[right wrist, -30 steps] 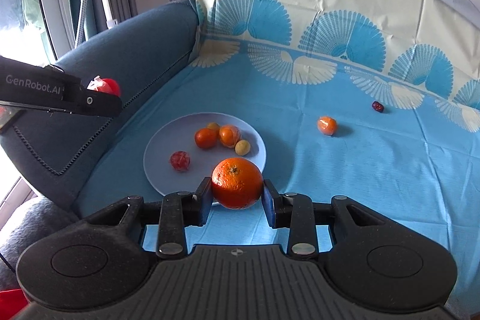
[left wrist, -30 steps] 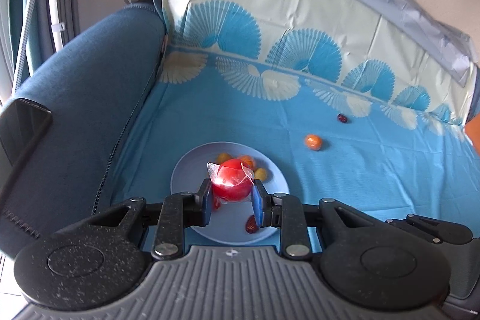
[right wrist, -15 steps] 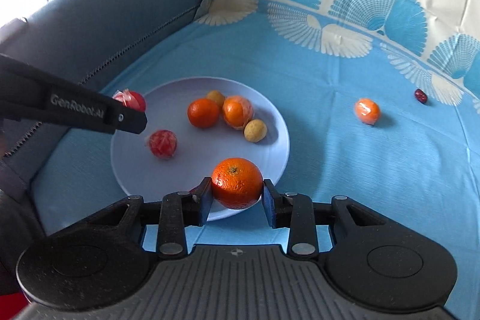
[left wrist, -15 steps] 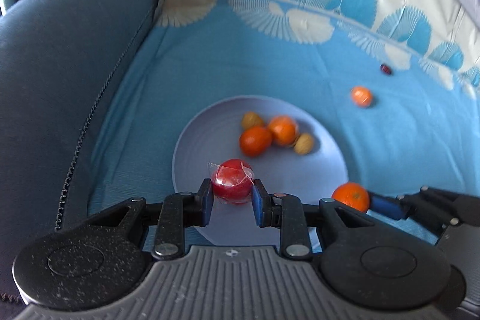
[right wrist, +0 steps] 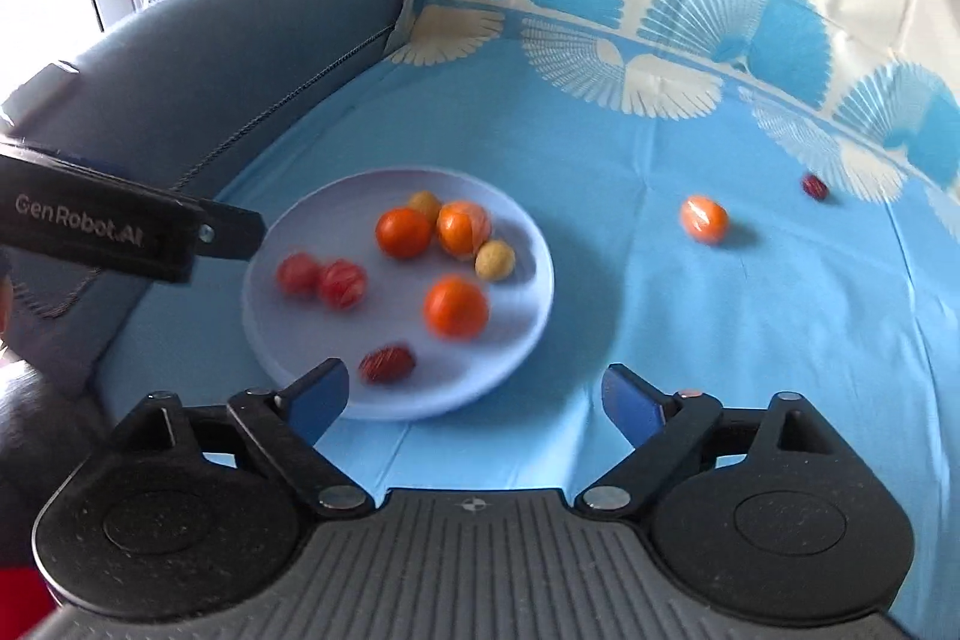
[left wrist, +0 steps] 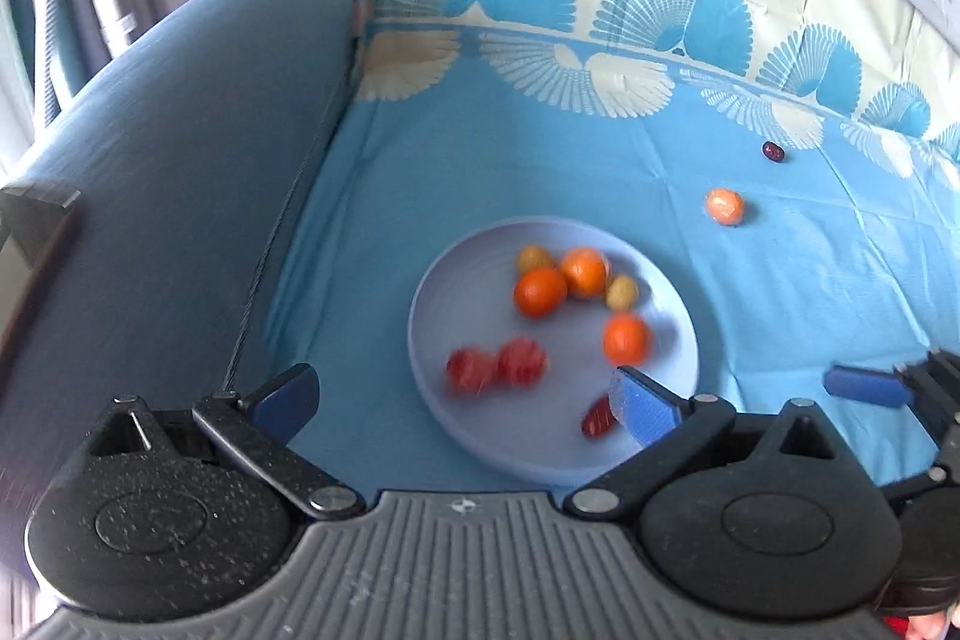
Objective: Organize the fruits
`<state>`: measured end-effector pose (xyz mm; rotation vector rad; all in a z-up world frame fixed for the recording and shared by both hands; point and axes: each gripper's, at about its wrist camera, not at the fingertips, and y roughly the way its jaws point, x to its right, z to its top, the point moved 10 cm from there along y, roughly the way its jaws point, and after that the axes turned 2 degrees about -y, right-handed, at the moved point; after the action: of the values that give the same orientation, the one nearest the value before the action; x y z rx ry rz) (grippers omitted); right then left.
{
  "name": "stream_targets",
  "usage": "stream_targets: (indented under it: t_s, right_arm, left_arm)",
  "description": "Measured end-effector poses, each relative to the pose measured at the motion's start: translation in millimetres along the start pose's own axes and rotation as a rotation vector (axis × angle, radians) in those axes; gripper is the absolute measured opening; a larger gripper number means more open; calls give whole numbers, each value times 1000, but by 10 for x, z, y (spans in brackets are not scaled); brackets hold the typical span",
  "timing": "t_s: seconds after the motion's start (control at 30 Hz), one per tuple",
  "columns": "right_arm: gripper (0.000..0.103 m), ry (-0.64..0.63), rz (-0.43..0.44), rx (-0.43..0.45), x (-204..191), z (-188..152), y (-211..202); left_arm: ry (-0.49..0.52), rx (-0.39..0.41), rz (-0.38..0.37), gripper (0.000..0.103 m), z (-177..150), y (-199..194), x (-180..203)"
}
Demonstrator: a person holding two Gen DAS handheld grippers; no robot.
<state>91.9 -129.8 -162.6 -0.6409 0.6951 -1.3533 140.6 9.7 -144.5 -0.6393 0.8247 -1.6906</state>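
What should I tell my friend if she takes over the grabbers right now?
Left gripper: open and empty; its jaws have just been opening.
Right gripper: open and empty; its jaws have just been opening too.
Plate: holds eight fruits, among them the orange and the wrapped red fruit, both blurred.
Done: those fruits are on the plate.
Left: the small orange fruit and the dark red fruit lie on the blue cloth, off the plate. They probably go on next.

Two close wrist views angled down, left of and right of one shared plate (left wrist: 678,340) (right wrist: 528,280).
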Motion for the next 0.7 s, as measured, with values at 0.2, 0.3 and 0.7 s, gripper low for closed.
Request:
stream_targets:
  t_s: [0.2, 0.3, 0.7]
  right_arm:
    - [98, 59, 10, -30, -92, -280, -599]
    - [99, 60, -2, 4, -152, -316, -852]
    - [102, 26, -59, 181, -226, -357, -1694]
  left_arm:
    - [-41, -37, 29, 103, -302, -521, -52]
    - [-33, -24, 34, 103, -407, -765, -23]
    - [10, 84, 71, 103, -606, -1461, 143]
